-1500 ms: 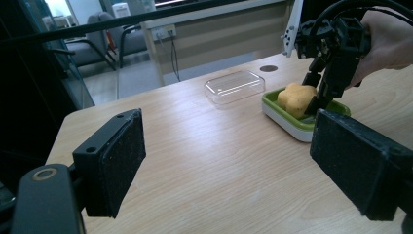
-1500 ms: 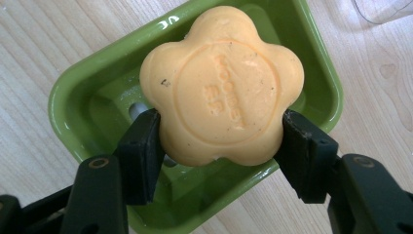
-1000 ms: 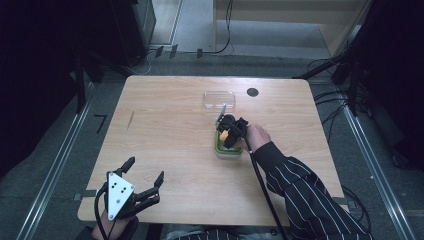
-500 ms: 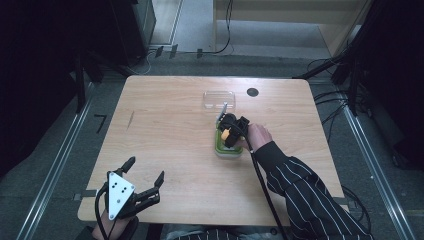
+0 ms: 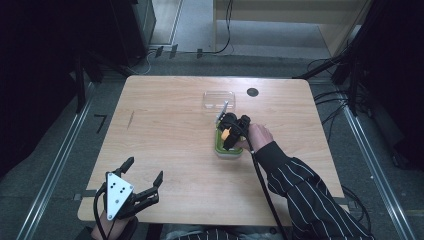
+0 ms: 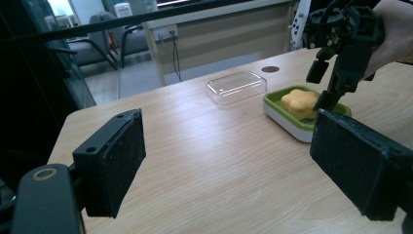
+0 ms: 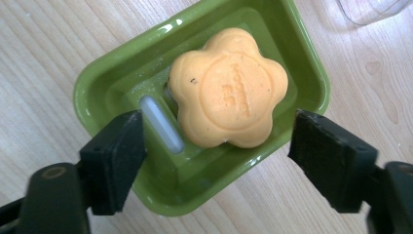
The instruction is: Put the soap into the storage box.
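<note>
In the right gripper view, an orange flower-shaped soap bar [image 7: 228, 87] is seen lying in a green soap dish [image 7: 97, 97], slightly up and right of the dish's centre, leaning on the raised ribs of the insert. The right gripper [image 7: 216, 161] is held just above it; its jaws have just been opening and now stand apart on either side of the soap, with no pad touching it, so the bar is judged to have been released into the dish.

In the high view, the dish [image 5: 227, 148] sits right of the table's centre, with the clear plastic lid [image 5: 219, 99] lying apart just above it in the frame, not yet fitted. Placing the soap appears done; covering the dish seems to be what is left.

The left gripper [image 5: 141, 184] rests at the lower left of the wooden table [image 5: 165, 125], jaws spread wide and holding nothing.
</note>
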`<state>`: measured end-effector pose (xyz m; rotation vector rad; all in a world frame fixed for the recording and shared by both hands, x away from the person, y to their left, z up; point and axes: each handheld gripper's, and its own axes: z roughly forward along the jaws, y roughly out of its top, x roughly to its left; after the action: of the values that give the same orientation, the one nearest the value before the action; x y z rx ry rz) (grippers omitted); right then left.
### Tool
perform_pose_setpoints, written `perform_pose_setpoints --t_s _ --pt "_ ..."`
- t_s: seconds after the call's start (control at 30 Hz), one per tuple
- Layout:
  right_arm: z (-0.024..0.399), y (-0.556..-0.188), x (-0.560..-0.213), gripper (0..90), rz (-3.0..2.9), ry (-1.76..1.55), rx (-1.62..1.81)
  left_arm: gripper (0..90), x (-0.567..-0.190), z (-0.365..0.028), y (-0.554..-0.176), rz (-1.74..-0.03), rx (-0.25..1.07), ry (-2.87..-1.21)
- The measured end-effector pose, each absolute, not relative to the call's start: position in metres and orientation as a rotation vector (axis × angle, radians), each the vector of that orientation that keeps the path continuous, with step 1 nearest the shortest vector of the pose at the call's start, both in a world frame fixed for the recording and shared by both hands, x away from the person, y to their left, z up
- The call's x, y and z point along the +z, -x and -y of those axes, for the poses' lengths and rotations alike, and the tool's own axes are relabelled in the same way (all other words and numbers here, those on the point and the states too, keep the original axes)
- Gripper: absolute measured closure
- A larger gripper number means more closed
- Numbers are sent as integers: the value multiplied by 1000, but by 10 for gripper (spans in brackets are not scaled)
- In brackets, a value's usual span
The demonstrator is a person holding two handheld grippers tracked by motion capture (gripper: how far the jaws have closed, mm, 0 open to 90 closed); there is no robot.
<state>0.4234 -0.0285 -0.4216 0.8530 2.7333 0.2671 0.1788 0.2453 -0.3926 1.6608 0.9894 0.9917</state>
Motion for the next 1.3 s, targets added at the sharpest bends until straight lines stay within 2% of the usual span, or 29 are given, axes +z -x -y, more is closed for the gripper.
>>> perform_pose_setpoints --t_s 0.6,1.3 --pt "56 -392 -396 72 -2786 -877 346 130 -393 -246 -178 -993 996 -1655" --pt "97 -349 -403 65 -2818 -930 312 130 -393 -246 -178 -990 997 -1659"
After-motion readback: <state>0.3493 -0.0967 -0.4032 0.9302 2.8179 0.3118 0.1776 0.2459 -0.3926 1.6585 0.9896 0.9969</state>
